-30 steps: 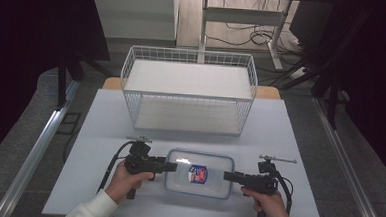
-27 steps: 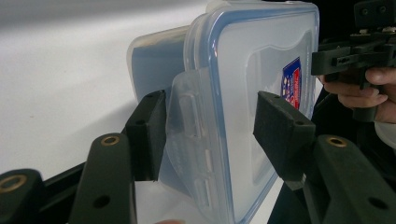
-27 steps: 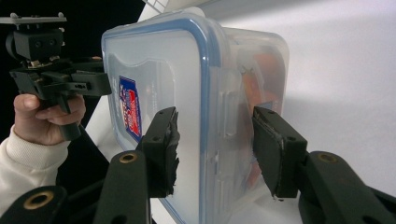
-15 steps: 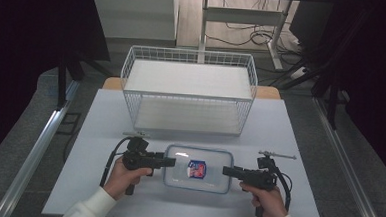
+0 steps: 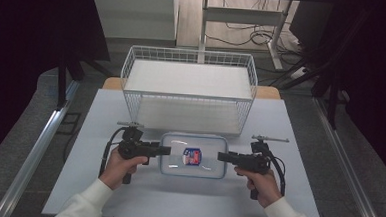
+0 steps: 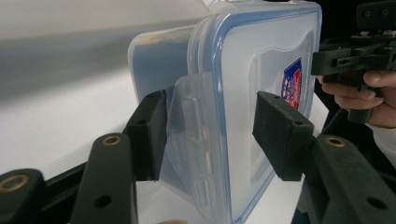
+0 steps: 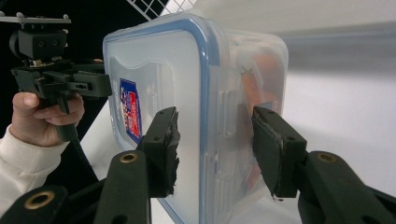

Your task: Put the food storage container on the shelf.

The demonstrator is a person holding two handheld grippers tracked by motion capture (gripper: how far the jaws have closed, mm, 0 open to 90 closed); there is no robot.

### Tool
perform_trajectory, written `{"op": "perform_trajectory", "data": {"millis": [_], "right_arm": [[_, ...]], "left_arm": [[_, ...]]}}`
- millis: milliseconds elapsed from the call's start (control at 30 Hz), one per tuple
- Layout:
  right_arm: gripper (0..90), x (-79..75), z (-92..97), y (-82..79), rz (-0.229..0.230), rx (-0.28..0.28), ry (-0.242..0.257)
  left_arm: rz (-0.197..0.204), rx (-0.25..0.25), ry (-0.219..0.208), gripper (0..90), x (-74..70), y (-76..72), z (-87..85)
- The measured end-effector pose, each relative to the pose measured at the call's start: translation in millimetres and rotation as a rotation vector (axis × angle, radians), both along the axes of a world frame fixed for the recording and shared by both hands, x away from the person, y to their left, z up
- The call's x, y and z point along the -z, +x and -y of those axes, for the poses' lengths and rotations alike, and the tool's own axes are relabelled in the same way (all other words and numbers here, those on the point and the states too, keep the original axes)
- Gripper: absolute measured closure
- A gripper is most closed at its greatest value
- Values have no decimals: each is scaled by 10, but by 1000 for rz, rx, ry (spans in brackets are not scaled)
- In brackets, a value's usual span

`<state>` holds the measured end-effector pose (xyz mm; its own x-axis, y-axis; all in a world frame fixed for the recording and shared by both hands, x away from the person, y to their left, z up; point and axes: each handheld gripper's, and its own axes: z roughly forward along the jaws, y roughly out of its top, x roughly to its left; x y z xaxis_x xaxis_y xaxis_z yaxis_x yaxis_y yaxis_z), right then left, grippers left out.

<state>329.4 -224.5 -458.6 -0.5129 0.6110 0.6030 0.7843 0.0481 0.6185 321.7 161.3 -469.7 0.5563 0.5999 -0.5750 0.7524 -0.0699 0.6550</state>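
step: carry lidded plastic container (image 5: 193,155) toward wire basket (image 5: 189,91) | left gripper (image 5: 165,150), right gripper (image 5: 222,156) each clamp an end | advice: lift level, hands together

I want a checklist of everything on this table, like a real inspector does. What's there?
Surface: pale table, bare around the work.
Job's things: clear plastic box with a blue-rimmed lid and a small label, held between both grippers at its two short ends.
Clutter: nothing seen.
Grippers: left gripper clamps the box's left end, right gripper the right end; each has one pad on the lid, one underneath.
Cables: a black cable loops from the left gripper.
Surroundings: white wire basket behind the box; dark floor around.
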Motion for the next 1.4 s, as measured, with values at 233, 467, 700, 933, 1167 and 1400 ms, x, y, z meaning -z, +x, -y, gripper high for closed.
{"op": "perform_trajectory", "data": {"millis": [233, 467, 700, 933, 1167, 1400], "right_arm": [[516, -66, -93, 252, 22, -15, -1], [516, -67, -162, 494, 30, -29, -2], [515, -2, -194, 695, 24, -26, 0], [515, 54, -204, 851, 19, -26, 8], [514, 171, -207, 980, 4, -20, 8], [508, 261, -200, 1036, -26, 0, 20]], "left_arm": [[20, -17, -3, 461, -59, 201, -88], [25, -33, 1, 460, -49, 389, -144], [8, -45, -6, 460, 24, 555, -166], [1, -57, -5, 460, 84, 678, -172], [-23, -65, -4, 459, 209, 767, -165], [-22, -78, -2, 454, 262, 807, -150]]}}
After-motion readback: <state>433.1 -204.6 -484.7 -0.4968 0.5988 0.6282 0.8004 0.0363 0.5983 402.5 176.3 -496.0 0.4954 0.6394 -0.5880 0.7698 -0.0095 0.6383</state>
